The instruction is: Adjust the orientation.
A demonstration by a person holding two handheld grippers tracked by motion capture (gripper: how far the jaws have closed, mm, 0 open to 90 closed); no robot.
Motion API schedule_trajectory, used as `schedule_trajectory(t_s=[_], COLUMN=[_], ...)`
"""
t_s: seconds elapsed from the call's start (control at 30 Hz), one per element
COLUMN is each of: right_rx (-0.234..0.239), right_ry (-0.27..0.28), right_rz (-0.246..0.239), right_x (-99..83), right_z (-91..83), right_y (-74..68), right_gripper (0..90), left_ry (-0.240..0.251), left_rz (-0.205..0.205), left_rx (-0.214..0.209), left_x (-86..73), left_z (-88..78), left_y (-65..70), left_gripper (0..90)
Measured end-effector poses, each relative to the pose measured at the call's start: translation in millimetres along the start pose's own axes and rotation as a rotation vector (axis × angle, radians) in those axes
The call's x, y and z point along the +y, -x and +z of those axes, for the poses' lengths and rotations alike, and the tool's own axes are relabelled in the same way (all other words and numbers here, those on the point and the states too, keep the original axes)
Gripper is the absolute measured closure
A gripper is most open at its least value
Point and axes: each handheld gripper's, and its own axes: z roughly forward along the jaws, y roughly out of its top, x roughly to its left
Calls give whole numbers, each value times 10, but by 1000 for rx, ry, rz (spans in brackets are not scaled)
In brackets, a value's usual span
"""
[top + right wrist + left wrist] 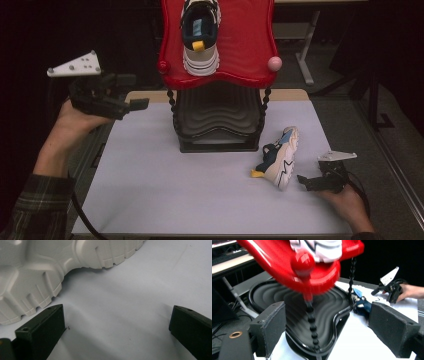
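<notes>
Reaching for the second shoe [281, 159] on the desk [200, 200] with right gripper [306, 182] wide, empty; left gripper [135, 102] also wide. Next: straddling the sole, closing, lifting onto the red rack [250, 45].

The top shelf [245, 45] of the rack is glossy red, with one red knob [163, 66] and one pink knob [274, 63], while the lower shelf [217, 112] is black with a rippled pattern and black beaded posts [171, 102]. Both shoes — the one on the red shelf [200, 35] and the one lying on the pale lavender-grey table [160, 190] [279, 157] — are white and navy with light-blue panels and a yellow heel tab; the lying shoe's tread is off-white. The person's sleeve [37, 210] is a dark green plaid.
</notes>
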Motion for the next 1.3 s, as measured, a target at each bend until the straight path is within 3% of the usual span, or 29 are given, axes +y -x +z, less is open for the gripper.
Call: schedule_trajectory(t_s=[0.1,0.2,0.27,0.37,0.4,0.47,0.57,0.73,0.87,1.0,1.13,1.17,1.27,1.3], right_rx=[7,19,50,60,67,74,90,146,149,162,171,173,171,168], right_ry=[2,-5,17,31,50,66,85,139,170,196,218,221,223,222], right_rz=[0,15,32,50,42,32,37,1,-21,-35,-47,-49,-61,-63], right_x=[3,15,32,68,98,120,197,375,476,614,764,801,908,939], right_z=[-3,-24,-95,-160,-215,-244,-346,-496,-536,-550,-526,-516,-467,-446], right_y=[7,24,60,72,62,66,50,23,16,13,26,31,43,50], right_gripper=[0,43,217,309,390,439,625,884,895,894,894,894,894,894], left_ry=[-10,-29,-41,-61,-67,-80,-93,-132,-145,-202,-244,-289,-330,-369], left_rz=[-8,-12,-20,-30,-38,-44,-50,-100,-131,-115,-134,-135,-142,-144], left_rx=[8,8,11,19,22,25,32,28,34,45,59,61,62,57], left_x=[-252,-374,-507,-674,-736,-860,-1061,-1450,-1695,-1916,-2122,-2192,-2316,-2358], left_z=[46,88,132,189,211,250,306,439,508,568,619,654,701,732], left_y=[106,159,214,265,285,318,381,466,500,523,513,508,507,499], left_gripper=[147,147,147,147,146,146,143,136,135,133,132,131,132,132])
